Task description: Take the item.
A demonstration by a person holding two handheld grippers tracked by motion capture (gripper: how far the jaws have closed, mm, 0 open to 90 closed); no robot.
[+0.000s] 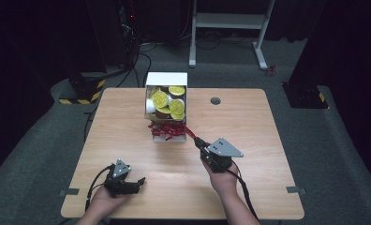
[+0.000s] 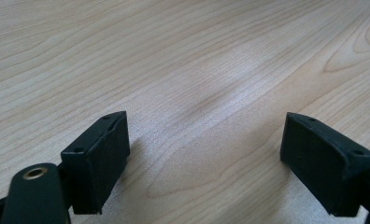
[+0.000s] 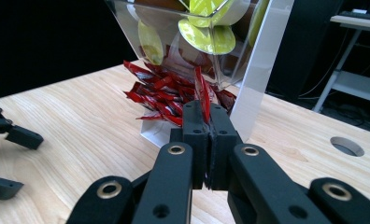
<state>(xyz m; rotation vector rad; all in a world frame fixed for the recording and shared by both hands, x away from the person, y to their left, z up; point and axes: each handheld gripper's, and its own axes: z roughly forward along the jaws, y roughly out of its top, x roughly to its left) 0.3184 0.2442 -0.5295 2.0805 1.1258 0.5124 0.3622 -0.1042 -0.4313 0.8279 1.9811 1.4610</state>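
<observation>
The desk point(image 1: 141, 154) carries a white dispenser point(image 1: 166, 101) at its far middle, yellow-lidded pods point(image 1: 160, 98) above, red packets point(image 1: 167, 130) heaped in its lower tray. The right gripper point(image 3: 206, 122) is clenched on one red packet point(image 3: 203, 95), just outside the heap, so the step in hand looks like drawing it out; next it needs lifting clear without dragging neighbours. The left gripper point(image 2: 206, 158) rests released over bare wood

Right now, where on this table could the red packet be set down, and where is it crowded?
Bare wood lies between the left gripper and right gripper, and across the table right of the cable hole. It is crowded at the dispenser box, where red packets pile at its mouth.
</observation>
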